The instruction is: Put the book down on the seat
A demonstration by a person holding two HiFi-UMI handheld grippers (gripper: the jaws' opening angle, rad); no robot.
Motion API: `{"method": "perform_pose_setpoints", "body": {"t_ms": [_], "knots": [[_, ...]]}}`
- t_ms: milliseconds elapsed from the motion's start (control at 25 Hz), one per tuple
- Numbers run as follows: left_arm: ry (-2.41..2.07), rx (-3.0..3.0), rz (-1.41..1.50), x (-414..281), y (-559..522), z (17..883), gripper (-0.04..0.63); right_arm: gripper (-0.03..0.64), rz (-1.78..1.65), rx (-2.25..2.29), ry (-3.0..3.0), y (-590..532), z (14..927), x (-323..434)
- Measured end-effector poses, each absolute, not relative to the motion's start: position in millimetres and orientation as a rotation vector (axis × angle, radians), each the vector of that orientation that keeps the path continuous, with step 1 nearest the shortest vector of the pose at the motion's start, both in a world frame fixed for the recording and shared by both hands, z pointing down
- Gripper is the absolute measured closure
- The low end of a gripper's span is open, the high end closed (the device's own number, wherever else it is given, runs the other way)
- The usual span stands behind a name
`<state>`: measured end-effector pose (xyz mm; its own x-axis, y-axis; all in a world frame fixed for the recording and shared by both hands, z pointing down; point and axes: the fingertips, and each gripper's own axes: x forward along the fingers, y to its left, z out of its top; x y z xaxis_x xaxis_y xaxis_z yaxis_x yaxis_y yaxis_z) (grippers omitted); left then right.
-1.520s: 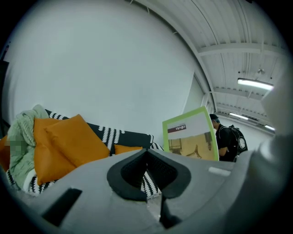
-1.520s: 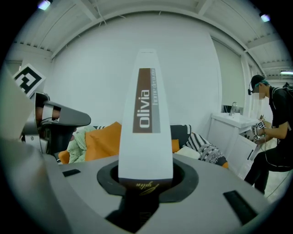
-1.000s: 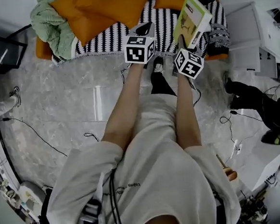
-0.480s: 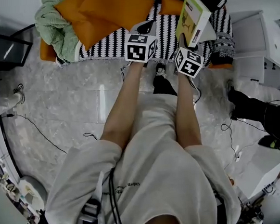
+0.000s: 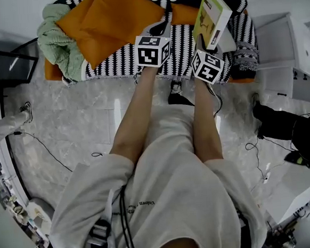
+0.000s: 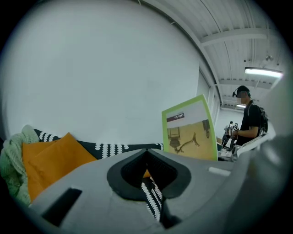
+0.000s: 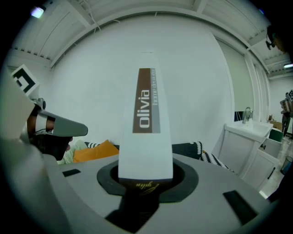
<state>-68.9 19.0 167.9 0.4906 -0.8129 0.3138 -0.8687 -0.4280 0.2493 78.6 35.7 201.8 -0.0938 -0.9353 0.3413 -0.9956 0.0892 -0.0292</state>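
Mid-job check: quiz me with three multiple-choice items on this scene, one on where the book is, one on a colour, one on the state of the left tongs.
1. Where is the book?
A. Lying flat on the seat
B. Held upright in the right tongs
C. On the floor

2. What colour is the big cushion on the seat?
A. Orange
B. Blue
C. White

3. The left tongs are:
A. Shut on the book
B. Wide open
C. Shut, empty

Answers:
1 B: the book stands clamped in the right tongs, over the striped seat.
2 A: the cushion is orange.
3 C: the jaws of the left tongs meet with nothing between them.
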Motion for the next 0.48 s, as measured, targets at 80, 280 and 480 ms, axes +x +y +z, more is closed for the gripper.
{"method": "perform_pose_setpoints", "body": {"t_ms": [80, 280, 480], "knots": [[-1.392, 2.367, 0.218, -57, 5, 171, 0.588, 0.486, 0.401, 1.953, -2.127, 21, 203, 89], [-1.375, 2.359, 0.273, -35, -22, 185, 0.588, 0.486, 0.455, 1.967, -2.136, -11, 209, 110], [-1.369, 2.323, 0.312, -15, -54, 202, 0.588, 0.486, 0.523, 1.948, -2.127, -47, 227, 131]]}}
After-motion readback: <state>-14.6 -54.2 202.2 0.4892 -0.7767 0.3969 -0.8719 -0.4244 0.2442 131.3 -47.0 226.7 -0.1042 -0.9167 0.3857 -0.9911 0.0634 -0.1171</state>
